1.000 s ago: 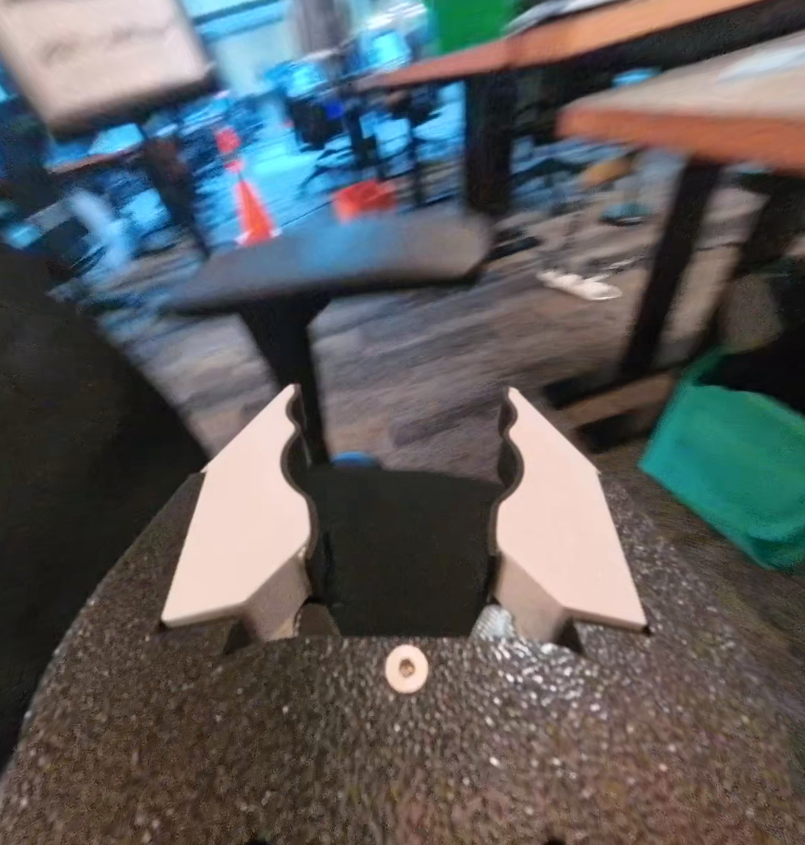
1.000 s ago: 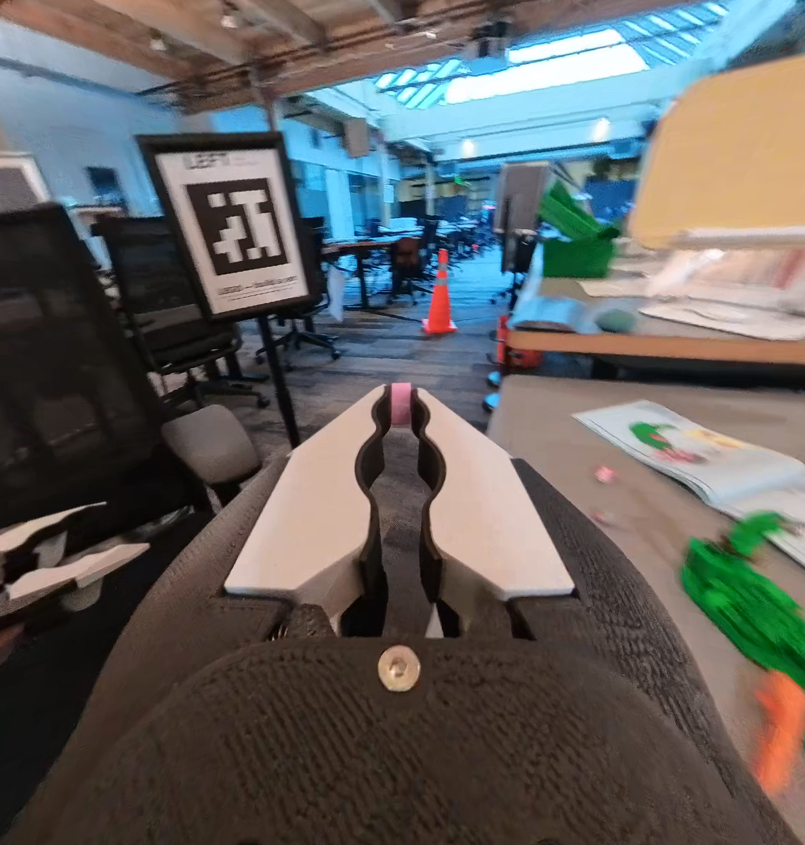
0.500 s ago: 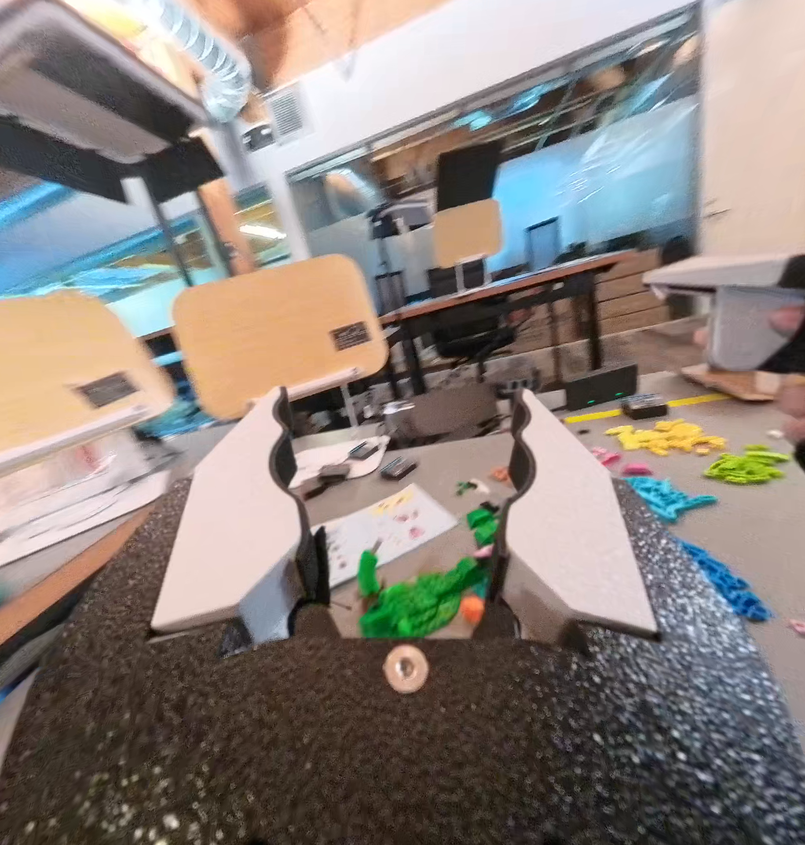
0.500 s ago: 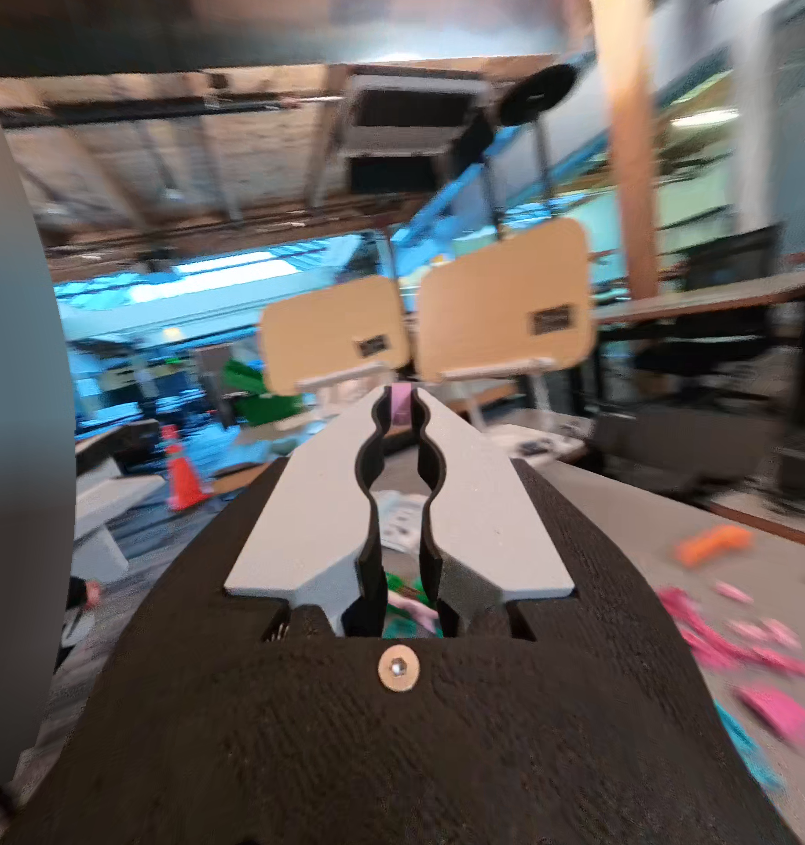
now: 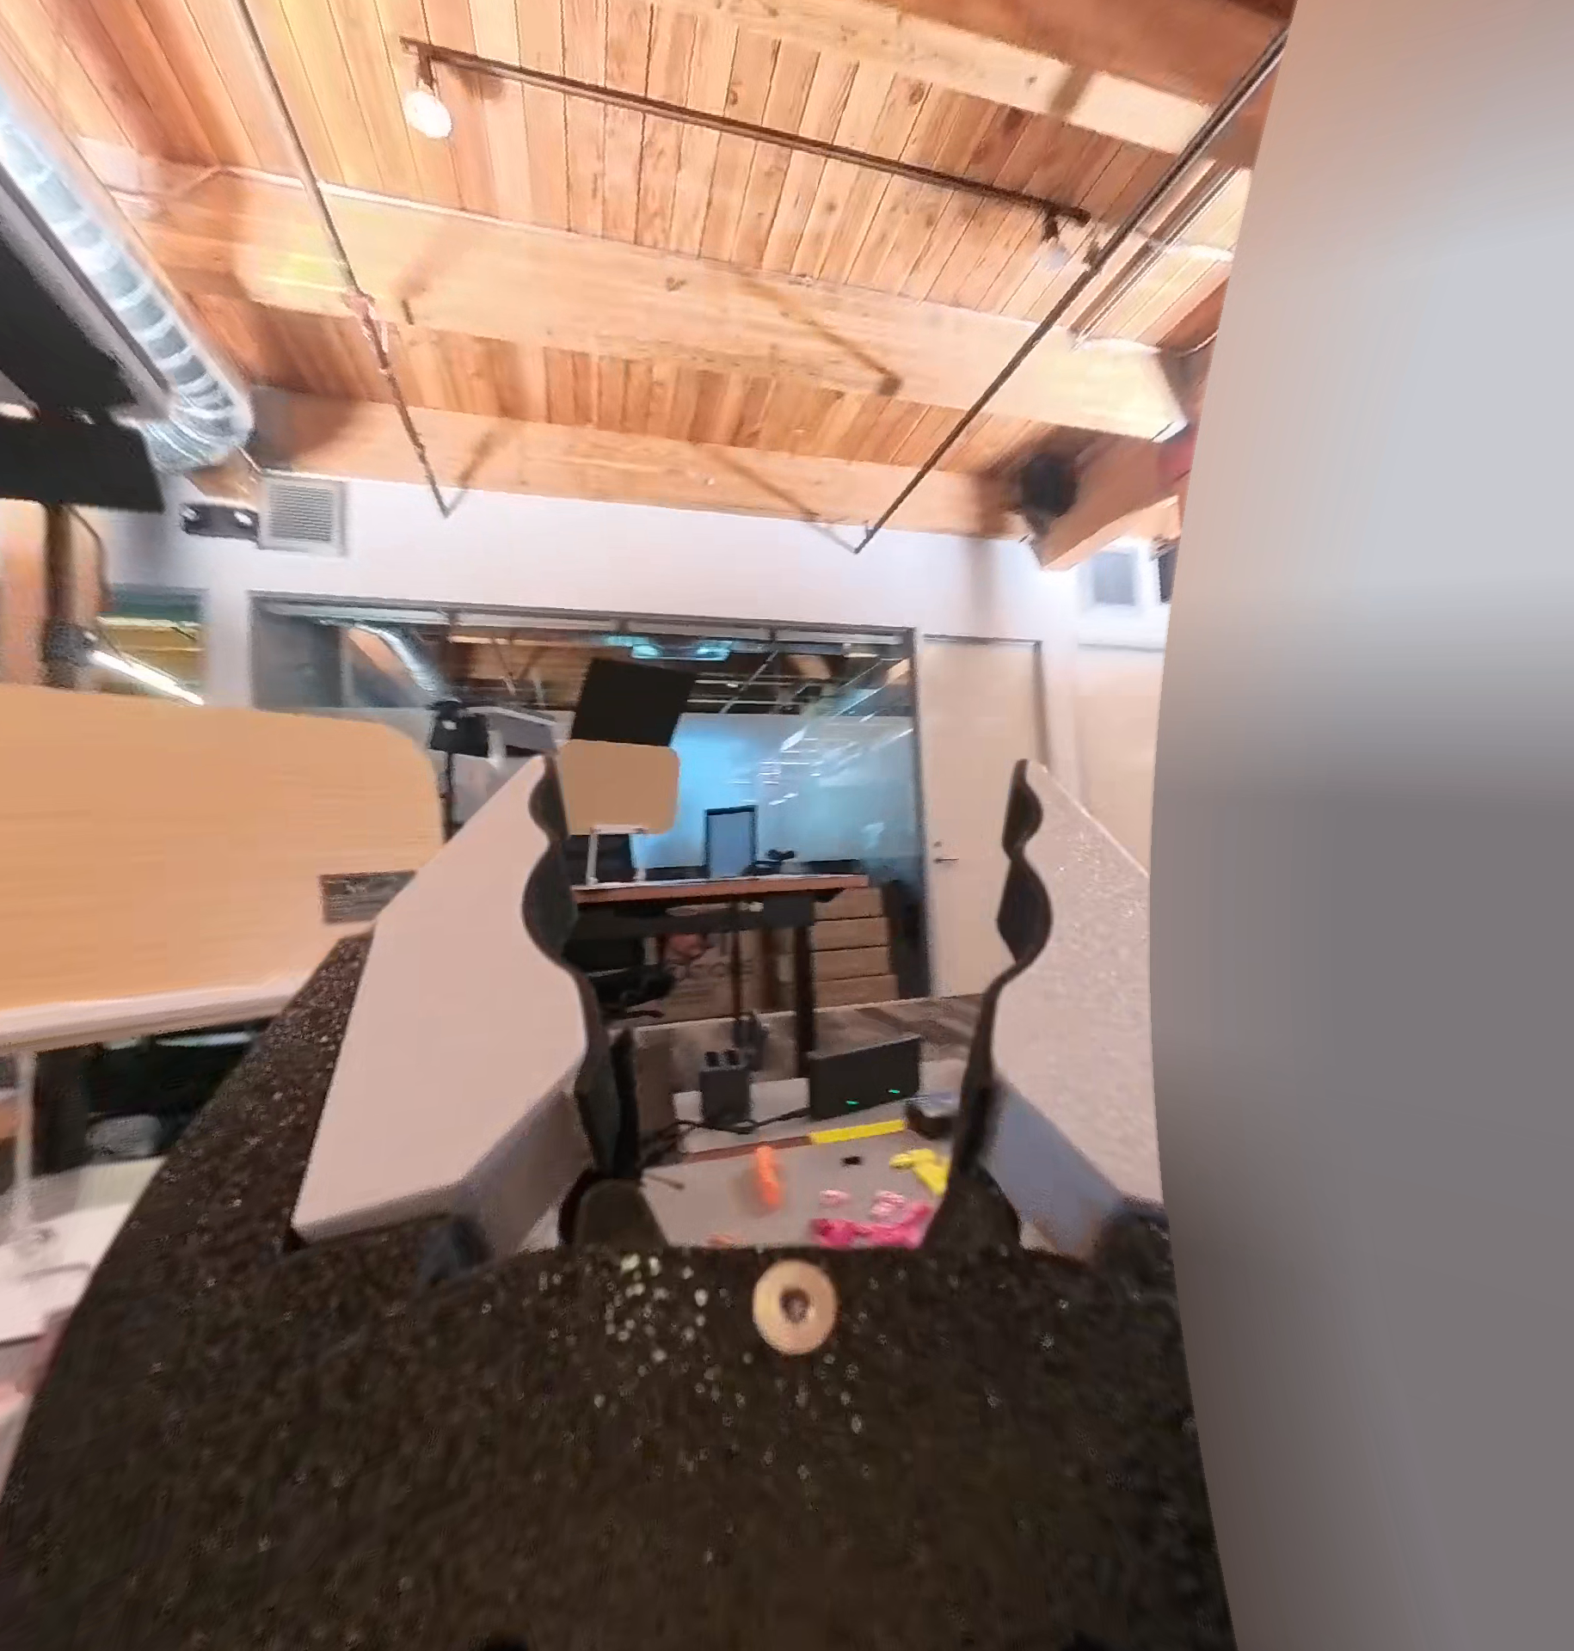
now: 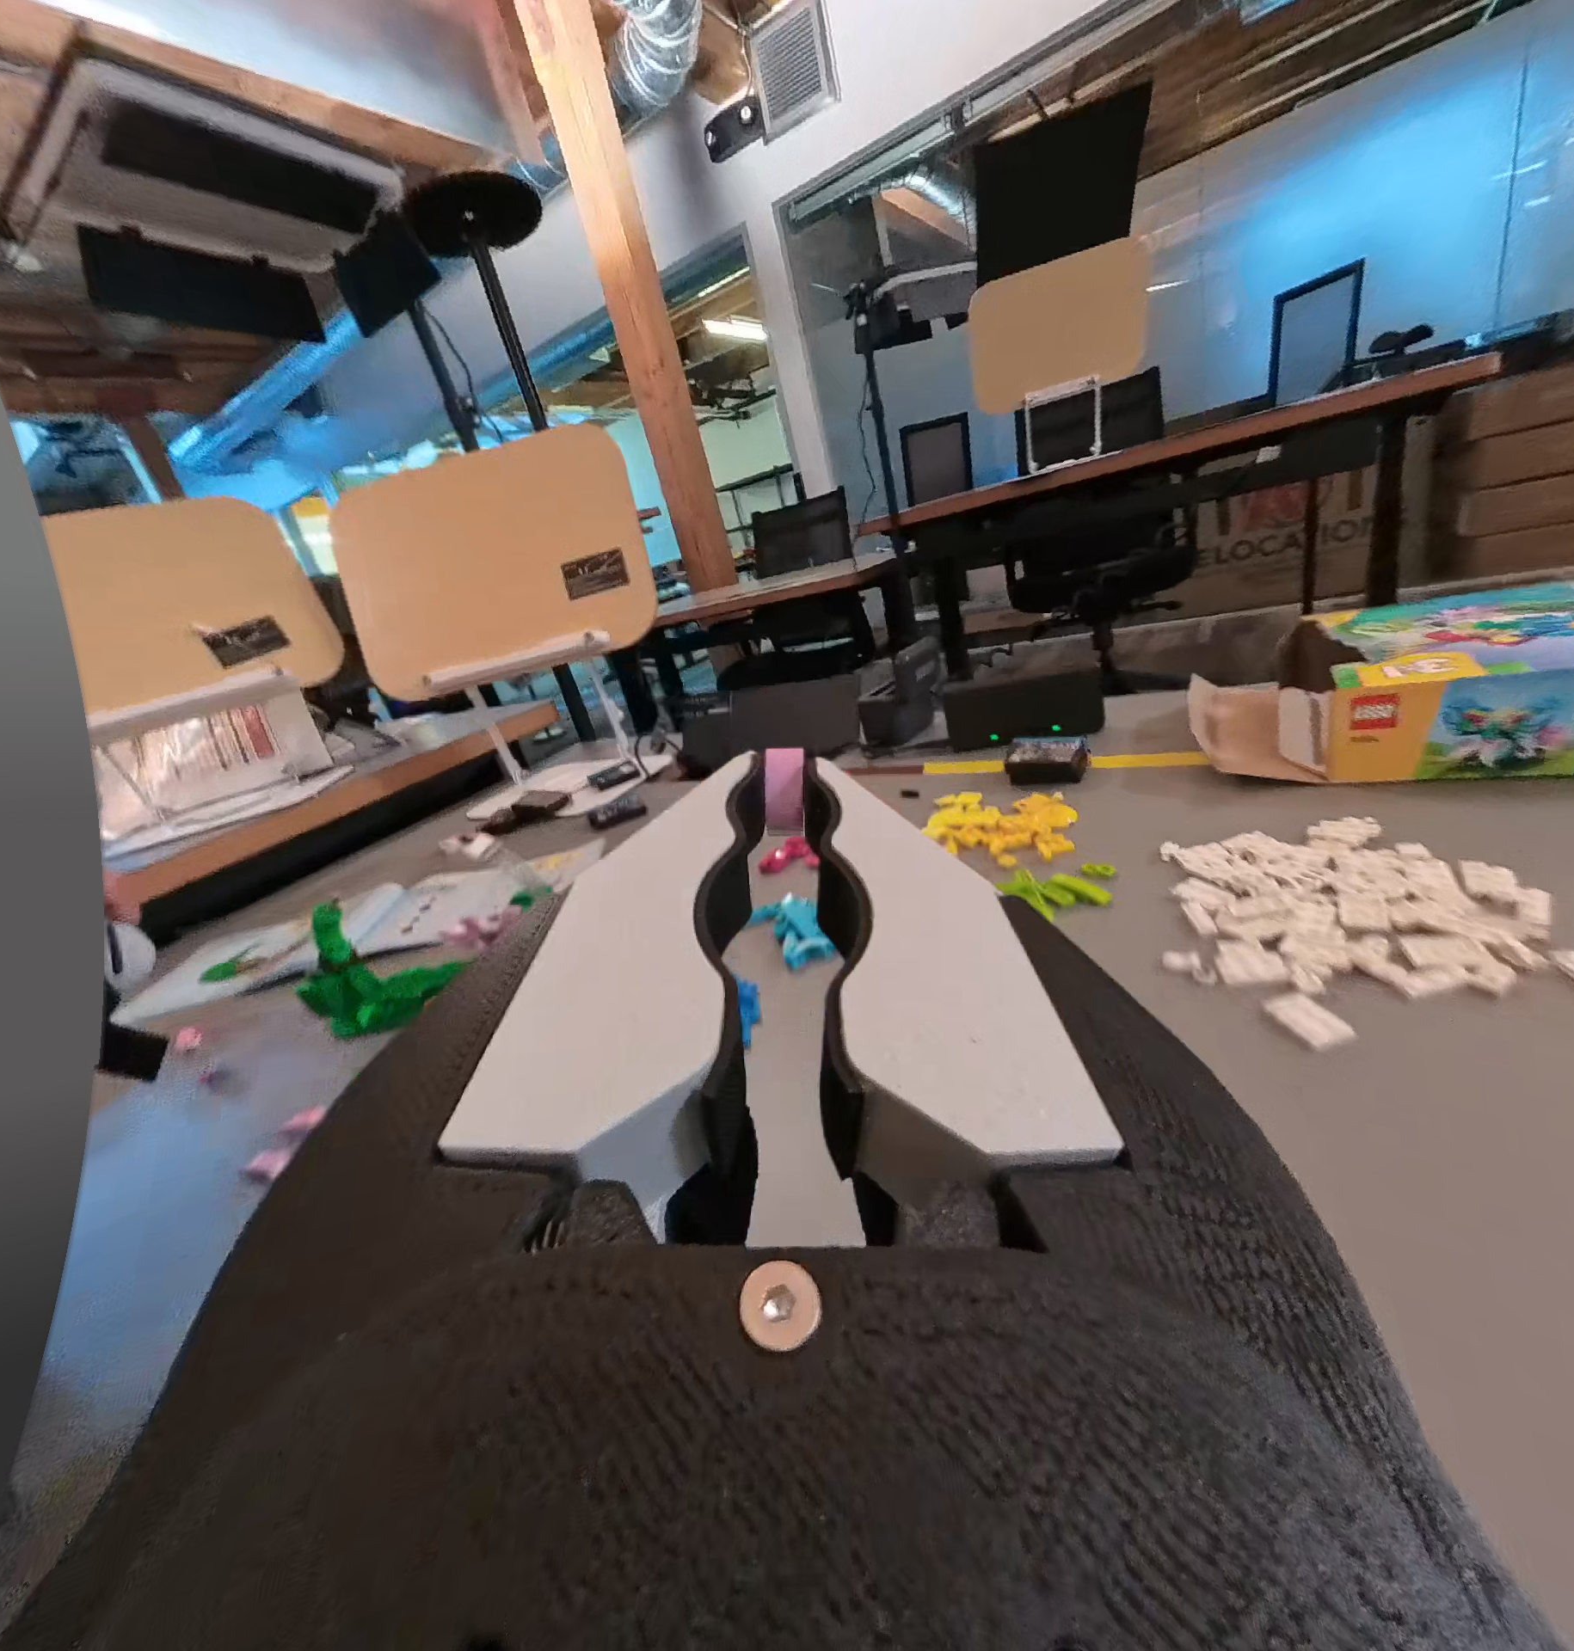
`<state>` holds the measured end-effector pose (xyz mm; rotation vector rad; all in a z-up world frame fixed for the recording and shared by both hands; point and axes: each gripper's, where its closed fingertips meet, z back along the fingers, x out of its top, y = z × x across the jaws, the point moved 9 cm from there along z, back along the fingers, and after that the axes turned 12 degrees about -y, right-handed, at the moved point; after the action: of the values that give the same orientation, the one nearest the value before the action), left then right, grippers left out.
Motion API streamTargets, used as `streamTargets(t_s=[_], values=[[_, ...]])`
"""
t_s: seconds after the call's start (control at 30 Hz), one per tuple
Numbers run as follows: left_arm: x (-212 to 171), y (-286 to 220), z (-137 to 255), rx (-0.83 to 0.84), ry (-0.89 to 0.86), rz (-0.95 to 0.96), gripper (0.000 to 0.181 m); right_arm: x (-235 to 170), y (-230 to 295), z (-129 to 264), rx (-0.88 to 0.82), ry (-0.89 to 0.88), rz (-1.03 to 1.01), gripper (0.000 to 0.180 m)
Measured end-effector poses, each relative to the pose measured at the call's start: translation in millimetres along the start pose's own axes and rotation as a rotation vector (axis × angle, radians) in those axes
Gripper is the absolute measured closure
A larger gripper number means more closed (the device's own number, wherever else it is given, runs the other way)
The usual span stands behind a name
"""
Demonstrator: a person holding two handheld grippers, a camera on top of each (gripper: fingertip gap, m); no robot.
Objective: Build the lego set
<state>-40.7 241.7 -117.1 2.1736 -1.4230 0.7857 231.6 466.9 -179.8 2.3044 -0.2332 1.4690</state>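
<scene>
The right tool (image 6: 784, 791) pinches a pink brick (image 6: 784, 801) at its tips – a carrying step, I judge. The left tool (image 5: 779, 808) is spread, empty (tilted ceilingward). Next: bring the brick to the green build (image 6: 363, 978), lower left.

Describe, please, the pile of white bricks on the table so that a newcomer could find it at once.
Start at the opened cardboard set box at the far right of the grey table in the right wrist view. Nearer the camera than that box lies the pile of white bricks, loosely spread. It is the largest heap and the only white one; the yellow pile to its left is smaller.
</scene>
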Motion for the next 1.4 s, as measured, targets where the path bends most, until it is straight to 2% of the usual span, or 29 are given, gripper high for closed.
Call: streamTargets(t_s=[0.03, 0.17, 0.23, 0.3, 0.47, 0.63, 0.8, 0.97, 1.1, 1.2, 1.3, 1.4], values=[[4, -1, 5, 0.001, 0.013, 0.045, 0.084, 1, 9, 13, -0.008, 0.008, 0.017, 0.173], [20, -5, 42, 0.032, 0.152, 0.343, 0.081, 8, 48, 50, -0.035, 0.007, 0.121, 0.173], [28, -6, 55, 0.017, 0.191, 0.415, 0.078, 11, 62, 56, -0.022, 0.043, 0.132, 0.173], [38, -2, 61, 0.022, 0.244, 0.436, 0.080, 12, 71, 57, 0.013, 0.095, 0.172, 0.173], [58, 3, 73, 0.004, 0.229, 0.485, 0.081, 1, 72, 50, 0.068, 0.208, 0.263, 0.173], [53, -6, 71, -0.085, 0.255, 0.321, 0.084, -19, 41, 10, 0.050, 0.294, 0.329, 0.173], [19, -36, 37, -0.252, 0.242, 0.139, 0.089, -42, -4, -51, 0.021, 0.152, 0.501, 0.173], [-41, -91, 0, -0.441, 0.193, -0.169, 0.108, -83, -35, -106, 0.175, 0.081, 0.620, 0.174], [-81, -114, -36, -0.462, 0.209, -0.062, 0.103, -96, -50, -126, 0.213, 0.062, 0.684, 0.173], [-103, -122, -55, -0.464, 0.216, -0.002, 0.102, -94, -49, -120, 0.205, 0.030, 0.679, 0.173], [-111, -126, -57, -0.463, 0.146, -0.014, 0.107, -93, -37, -111, 0.244, 0.013, 0.745, 0.173], [-110, -128, -38, -0.465, 0.005, 0.094, 0.119, -99, -33, -111, 0.268, 0.022, 0.831, 0.173]])
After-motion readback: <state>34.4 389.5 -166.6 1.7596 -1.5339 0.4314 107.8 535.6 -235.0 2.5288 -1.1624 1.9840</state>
